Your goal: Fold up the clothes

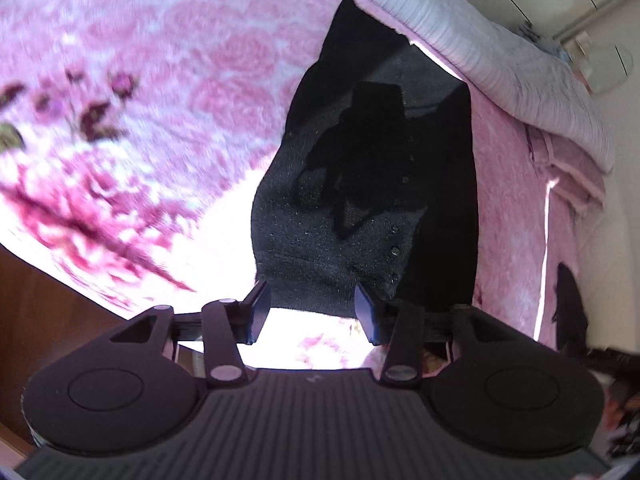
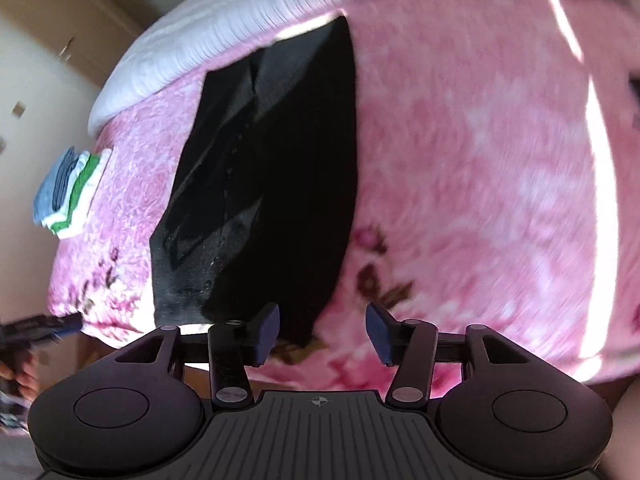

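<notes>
Cloth is the matter here: a black garment (image 1: pixel 372 184) lies flat and lengthwise on a pink floral blanket (image 1: pixel 160 92), folded into a long narrow shape, with a row of small buttons showing on it in the left wrist view; its near hem reaches toward the blanket's near edge; the left gripper (image 1: pixel 311 310) hovers just at that hem with its fingers spread, nothing between them; the right gripper (image 2: pixel 322 330) is likewise spread wide and empty, over the blanket beside the garment's near right corner; a white ribbed quilt (image 2: pixel 208 36) lies along the far side of the bed; a folded stack of clothes (image 2: pixel 70 192), blue, green and white, sits on the blanket well apart to the garment's left.
</notes>
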`<action>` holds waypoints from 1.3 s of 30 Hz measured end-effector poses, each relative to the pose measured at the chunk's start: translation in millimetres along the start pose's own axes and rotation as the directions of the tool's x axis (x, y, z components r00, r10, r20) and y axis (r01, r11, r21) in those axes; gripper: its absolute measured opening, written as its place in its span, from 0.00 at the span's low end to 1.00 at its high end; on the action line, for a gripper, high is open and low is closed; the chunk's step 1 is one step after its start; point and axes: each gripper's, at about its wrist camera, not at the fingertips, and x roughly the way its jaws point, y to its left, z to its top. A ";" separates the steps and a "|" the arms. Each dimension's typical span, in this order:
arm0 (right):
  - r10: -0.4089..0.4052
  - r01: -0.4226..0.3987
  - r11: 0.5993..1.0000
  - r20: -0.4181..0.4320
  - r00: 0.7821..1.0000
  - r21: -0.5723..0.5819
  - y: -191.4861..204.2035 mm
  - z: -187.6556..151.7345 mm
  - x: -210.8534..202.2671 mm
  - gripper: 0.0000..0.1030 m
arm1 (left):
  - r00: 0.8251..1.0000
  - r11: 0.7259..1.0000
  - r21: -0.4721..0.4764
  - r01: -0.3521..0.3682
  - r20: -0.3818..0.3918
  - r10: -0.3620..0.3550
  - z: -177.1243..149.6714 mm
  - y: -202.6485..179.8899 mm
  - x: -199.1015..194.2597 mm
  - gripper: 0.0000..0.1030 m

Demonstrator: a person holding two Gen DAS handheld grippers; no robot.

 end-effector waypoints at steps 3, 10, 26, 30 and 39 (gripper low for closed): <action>0.050 -0.044 0.993 -0.055 0.997 0.108 -8.2 0.3 34.5 0.51 | 1.000 0.996 -0.086 0.018 -0.018 -0.019 3.0 18.9 32.5 0.42; 0.135 -0.107 0.963 -0.098 0.986 0.247 -19.9 -13.0 116.7 0.51 | 0.993 0.952 -0.283 0.115 0.048 -0.106 -1.3 61.1 78.0 0.42; 0.136 -0.127 0.938 -0.004 0.991 0.323 -39.3 -29.8 182.2 0.39 | 0.979 0.922 -0.330 0.202 0.043 -0.199 -15.9 67.8 131.3 0.09; 0.129 -0.127 0.962 0.006 0.992 0.244 -19.7 -27.6 167.9 0.08 | 0.968 0.955 -0.171 0.243 0.113 -0.226 -2.7 42.5 94.8 0.08; 0.125 -0.108 0.976 -0.079 0.989 0.190 -43.8 -58.1 136.4 0.07 | 0.999 0.975 0.219 -0.038 0.012 0.036 -36.3 7.2 84.2 0.08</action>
